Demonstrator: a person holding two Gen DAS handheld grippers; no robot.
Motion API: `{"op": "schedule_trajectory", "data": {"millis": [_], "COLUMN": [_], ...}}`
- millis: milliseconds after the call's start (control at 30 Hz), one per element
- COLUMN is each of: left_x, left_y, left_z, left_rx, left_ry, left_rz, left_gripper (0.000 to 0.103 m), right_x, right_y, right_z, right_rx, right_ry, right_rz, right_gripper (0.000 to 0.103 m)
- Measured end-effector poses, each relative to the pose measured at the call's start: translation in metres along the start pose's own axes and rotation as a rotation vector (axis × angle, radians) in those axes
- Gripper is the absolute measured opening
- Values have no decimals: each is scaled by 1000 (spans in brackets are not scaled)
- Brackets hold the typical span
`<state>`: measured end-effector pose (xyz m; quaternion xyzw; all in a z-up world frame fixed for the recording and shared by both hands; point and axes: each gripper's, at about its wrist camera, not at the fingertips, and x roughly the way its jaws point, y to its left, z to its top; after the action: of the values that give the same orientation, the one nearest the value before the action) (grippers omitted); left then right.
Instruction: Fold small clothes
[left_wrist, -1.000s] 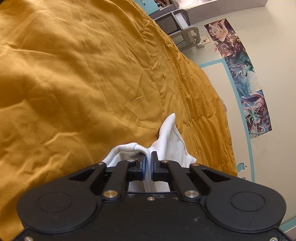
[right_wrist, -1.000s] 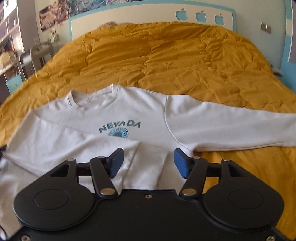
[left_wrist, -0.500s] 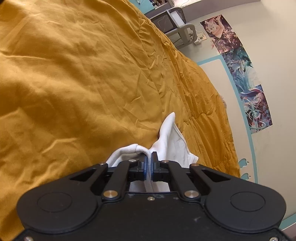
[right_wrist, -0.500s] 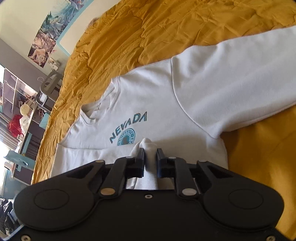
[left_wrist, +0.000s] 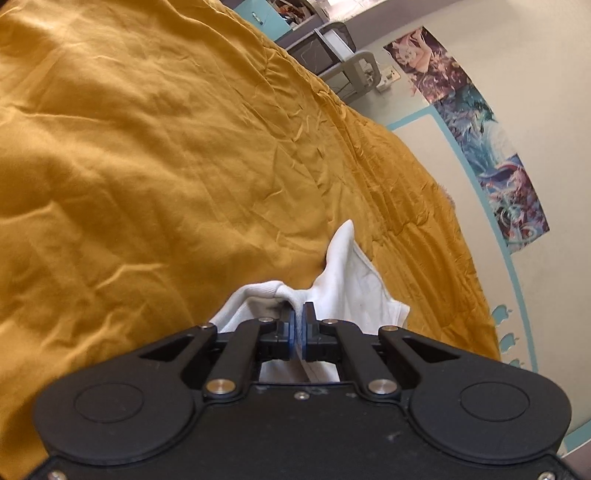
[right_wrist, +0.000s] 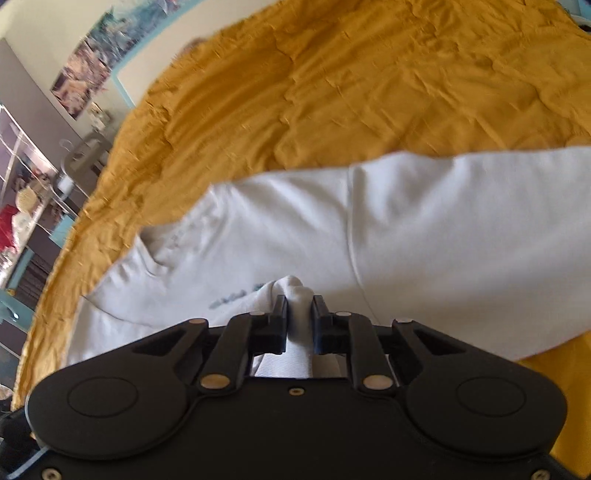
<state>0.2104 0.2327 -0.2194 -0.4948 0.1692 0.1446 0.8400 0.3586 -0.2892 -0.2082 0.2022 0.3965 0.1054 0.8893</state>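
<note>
the hem of the white sweatshirt (right_wrist: 424, 221) has just been clenched by the right tool (right_wrist: 298, 314), its jaws easing slightly; its edge is pinched by the left tool (left_wrist: 298, 325), ready for folding on the bed (left_wrist: 147, 147)

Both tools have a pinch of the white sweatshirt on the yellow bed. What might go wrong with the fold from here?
1. The right tool holds only a small bunched pinch of the sweatshirt, and its jaws are opening slightly, so the cloth may slip out mid-fold.
2. The left tool grips a thin edge with loose cloth peaking beyond it, so that side may fold unevenly.
3. The long sleeve lies spread across the bedspread and may drag or crumple.
</note>
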Motion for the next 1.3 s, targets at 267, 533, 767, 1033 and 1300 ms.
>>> {"op": "schedule_trajectory", "data": {"millis": [267, 533, 767, 1033, 1300], "left_x": [-24, -42, -38, 12, 77], "left_y": [-5, -23, -42, -77, -94], "left_z": [6, -10, -13, -20, -30], "left_rx": [-35, -26, 27, 158, 217], "left_ry": [21, 82, 102, 178, 235], "left_rz": [-27, -77, -135, -195, -141], "left_gripper": [11, 16, 19, 23, 26], "right_x": [-57, -32, -67, -77, -28], "right_y": [-8, -15, -13, -4, 47], "right_z": [-28, -54, -57, -61, -23], "right_rx": [129, 231, 238, 159, -32], "right_ry": [-73, 63, 12, -31, -26], "right_rz": [64, 57, 82, -86, 128], "right_gripper": [55, 28, 7, 15, 41]}}
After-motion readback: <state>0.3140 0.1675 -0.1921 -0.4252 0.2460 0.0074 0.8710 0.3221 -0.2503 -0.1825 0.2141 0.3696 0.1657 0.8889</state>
